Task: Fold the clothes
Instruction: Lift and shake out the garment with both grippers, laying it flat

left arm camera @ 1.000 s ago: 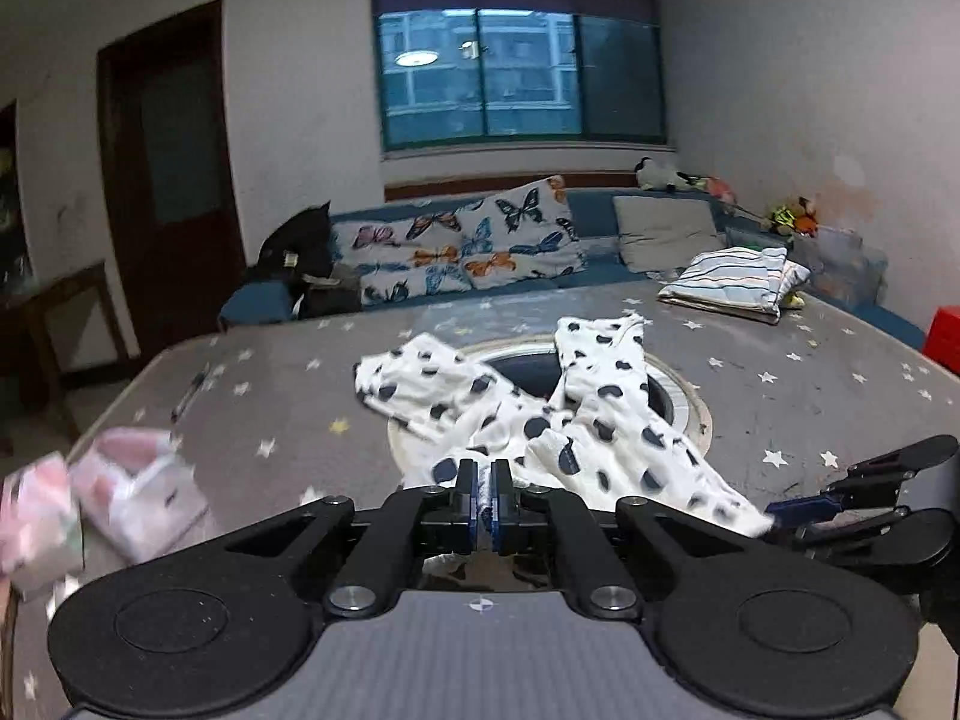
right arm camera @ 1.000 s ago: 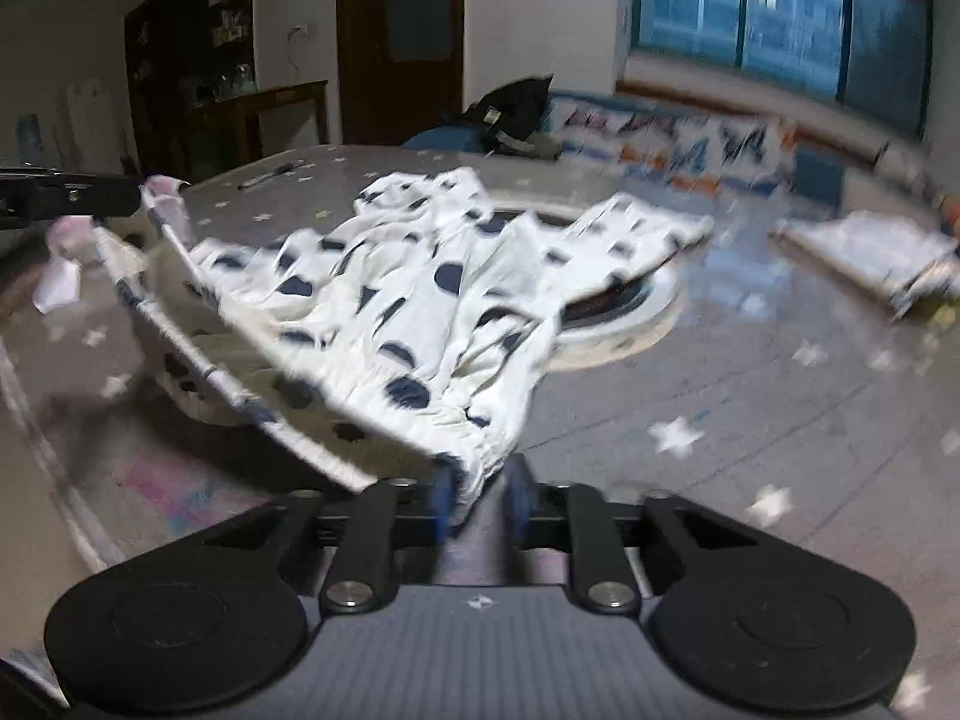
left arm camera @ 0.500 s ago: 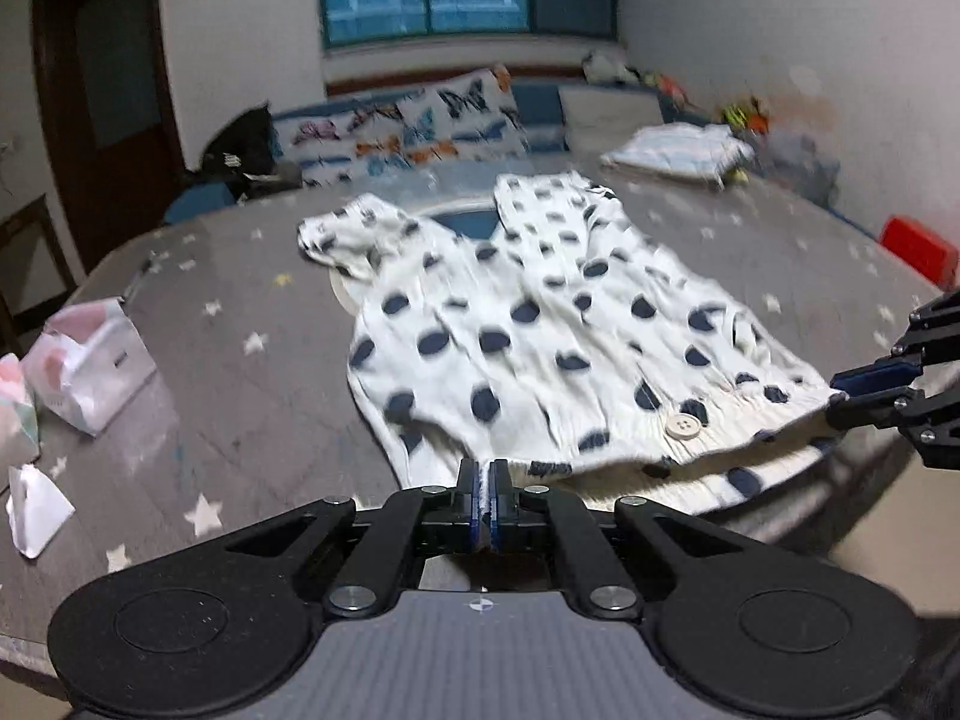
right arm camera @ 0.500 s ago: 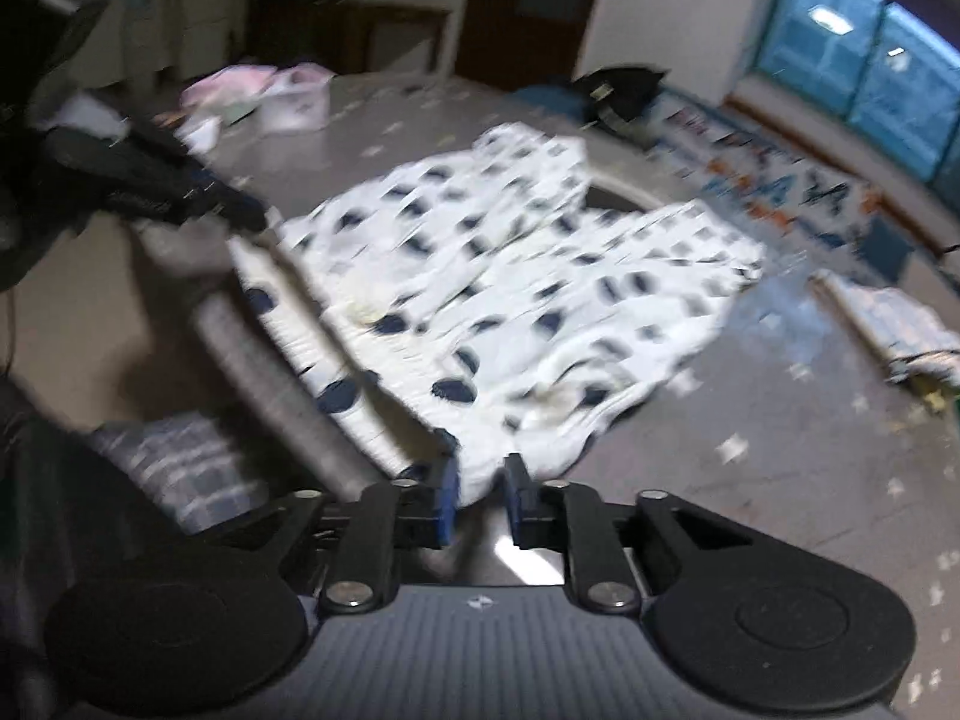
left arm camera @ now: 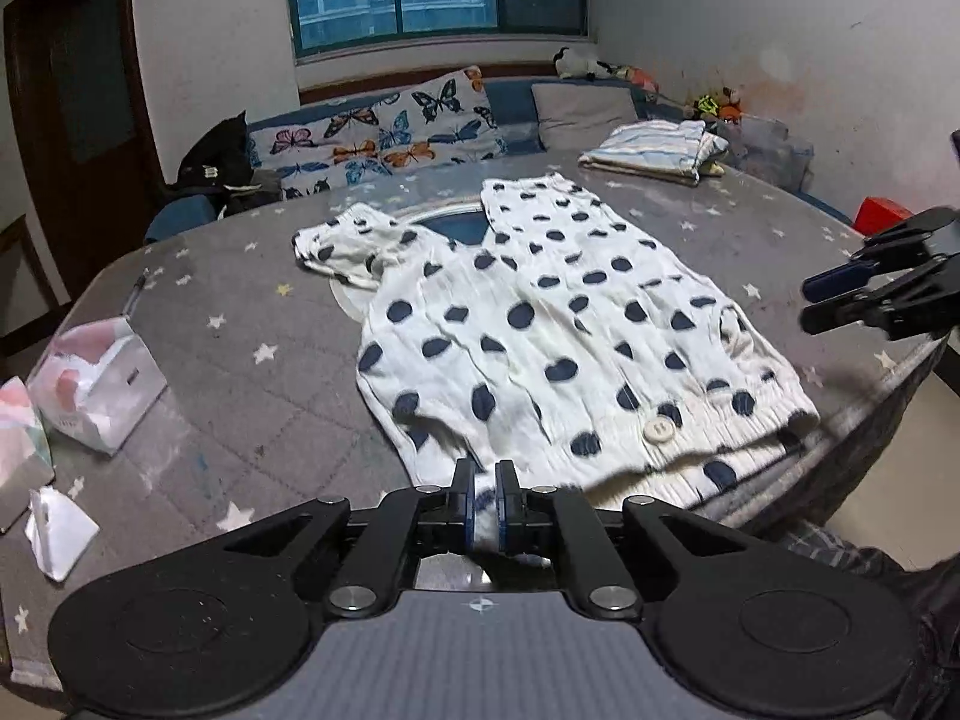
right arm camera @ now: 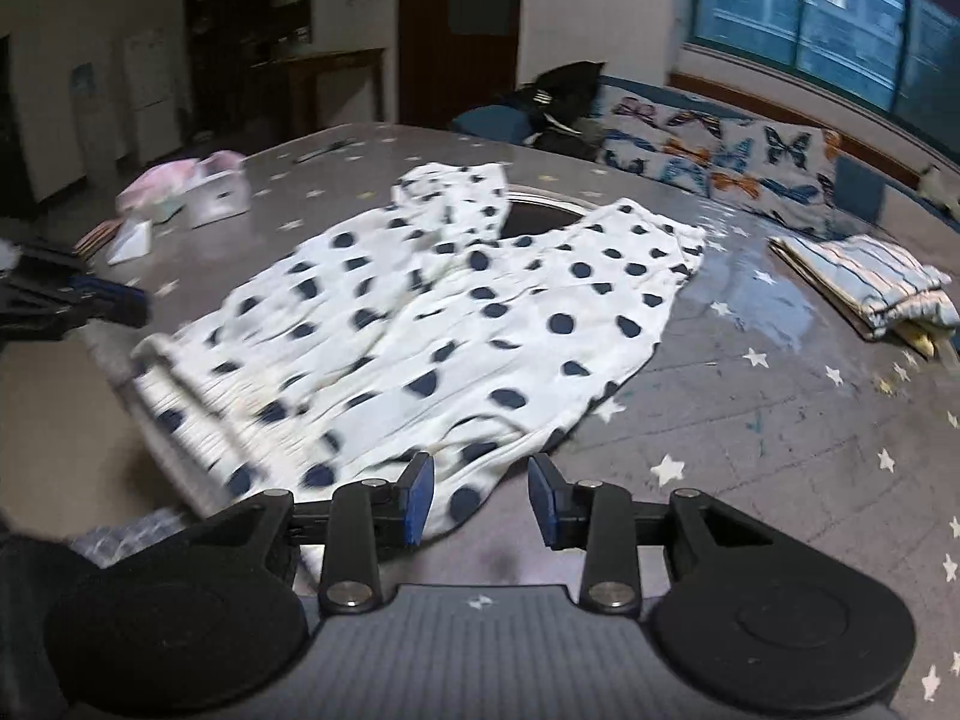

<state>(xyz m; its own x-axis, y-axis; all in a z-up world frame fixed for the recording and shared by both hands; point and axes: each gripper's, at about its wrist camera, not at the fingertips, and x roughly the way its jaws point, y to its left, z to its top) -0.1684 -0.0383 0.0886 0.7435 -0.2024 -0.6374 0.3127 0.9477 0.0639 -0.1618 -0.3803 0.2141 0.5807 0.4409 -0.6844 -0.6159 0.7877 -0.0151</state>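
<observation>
Each gripper is made of black plastic. The left gripper [left arm camera: 486, 507] has two angled link arms with silver screws at the joints, two round discs on its wide base, and a grey ribbed plate with a small white mark in the middle. The right gripper [right arm camera: 480, 498] has the same shape. The pads [right arm camera: 420, 489] are blue.

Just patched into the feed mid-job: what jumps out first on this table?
The white garment with dark blue dots dominates, spread flat across the middle of the grey star-print table, its waistband at the near edge. The left gripper is shut on that waistband's corner, while the right gripper is opening with fabric lying loose between its pads. At the far right corner sits a folded striped pile.
</observation>
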